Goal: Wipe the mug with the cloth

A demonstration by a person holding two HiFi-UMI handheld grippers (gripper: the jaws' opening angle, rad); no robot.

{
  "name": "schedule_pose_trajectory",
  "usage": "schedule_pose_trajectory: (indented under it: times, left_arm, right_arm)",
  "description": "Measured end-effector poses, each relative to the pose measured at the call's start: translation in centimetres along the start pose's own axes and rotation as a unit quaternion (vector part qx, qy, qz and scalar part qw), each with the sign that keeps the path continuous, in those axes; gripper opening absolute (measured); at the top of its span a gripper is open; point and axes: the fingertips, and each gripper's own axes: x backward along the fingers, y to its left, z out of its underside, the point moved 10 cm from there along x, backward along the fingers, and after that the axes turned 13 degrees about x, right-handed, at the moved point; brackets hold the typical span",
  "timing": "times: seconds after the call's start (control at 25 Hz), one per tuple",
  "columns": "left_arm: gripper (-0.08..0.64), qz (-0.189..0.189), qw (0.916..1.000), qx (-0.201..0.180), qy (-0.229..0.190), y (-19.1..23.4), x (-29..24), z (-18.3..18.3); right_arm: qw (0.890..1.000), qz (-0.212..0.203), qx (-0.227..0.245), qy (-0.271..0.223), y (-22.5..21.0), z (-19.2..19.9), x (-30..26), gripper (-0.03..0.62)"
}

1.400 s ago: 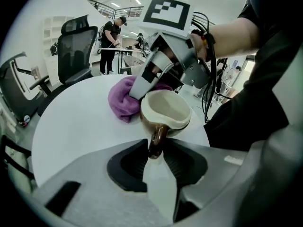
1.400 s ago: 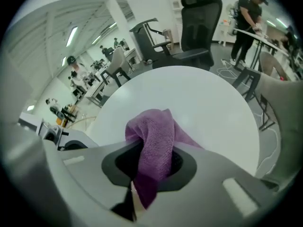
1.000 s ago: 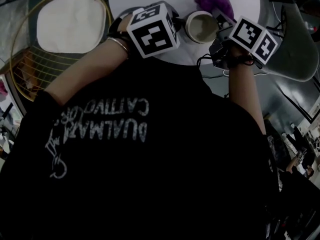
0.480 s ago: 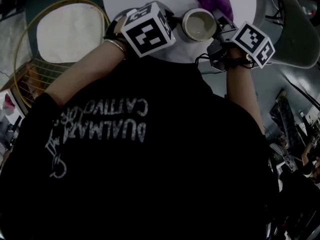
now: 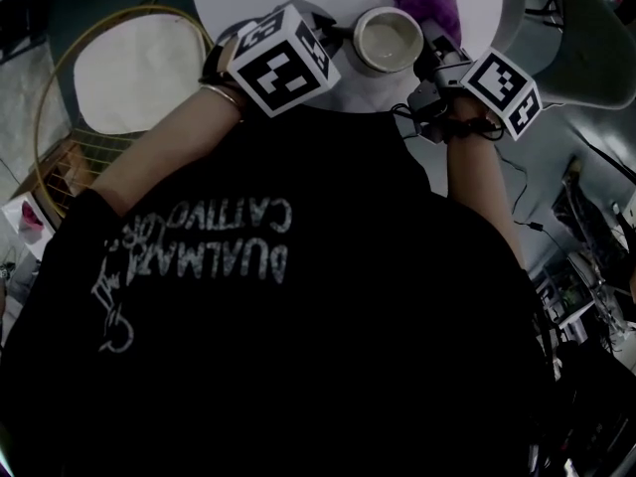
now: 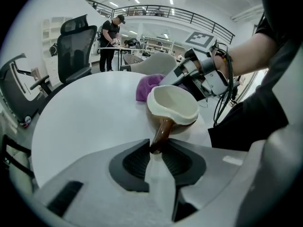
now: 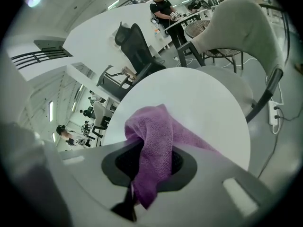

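The left claw (image 6: 156, 151), jaws just closing, pinches only the tip of the handle (image 6: 162, 132) of the one mug (image 6: 173, 104), near the surface's (image 6: 85, 122) near edge; hard rubbing could twist it free. The right claw (image 7: 151, 163) clenches the one cloth (image 7: 156, 126), far-right of the mug; its loose fold may slip out.

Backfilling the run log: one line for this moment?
left gripper: jaws just closed further on handle of mug | right gripper: shut on purple cloth | cloth beside mug, contact unclear
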Motion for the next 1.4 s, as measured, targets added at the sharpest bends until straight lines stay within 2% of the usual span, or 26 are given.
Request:
schedule_pose_trajectory:
  times: [0.24, 0.36, 0.6, 0.92, 1.12, 1.4]
  left_arm:
    - [0.077, -0.008, 0.9996, 0.027, 0.008, 1.2, -0.5, 0.0]
    - [0.077, -0.017, 0.9996, 0.024, 0.004, 1.9, -0.3, -0.6]
    - [0.078, -0.040, 0.9977, 0.048, 0.028, 3.4, -0.5, -1.2]
    - [0.072, -0.065, 0.9958, 0.034, 0.054, 4.2, -0.1, -2.5]
    - [0.072, -0.075, 0.9934, 0.038, 0.078, 4.3, 0.1, -3.4]
    - [0.069, -0.081, 0.9902, 0.039, 0.107, 3.7, -0.4, -3.9]
  right_arm:
    - [1.000, -0.013, -0.020, 0.003, -1.0, 0.6, -0.4, 0.069]
    - [0.999, -0.030, -0.038, 0.005, -1.0, 0.7, -0.6, 0.069]
    - [0.996, -0.070, -0.049, 0.017, -1.4, 1.2, -1.5, 0.069]
    - [0.992, -0.113, -0.062, -0.009, -1.1, 1.4, -1.9, 0.069]
    - [0.989, -0.140, -0.034, -0.013, -0.9, 0.8, -1.9, 0.067]
    - [0.988, -0.142, 0.062, -0.019, -0.5, 1.4, -1.1, 0.064]
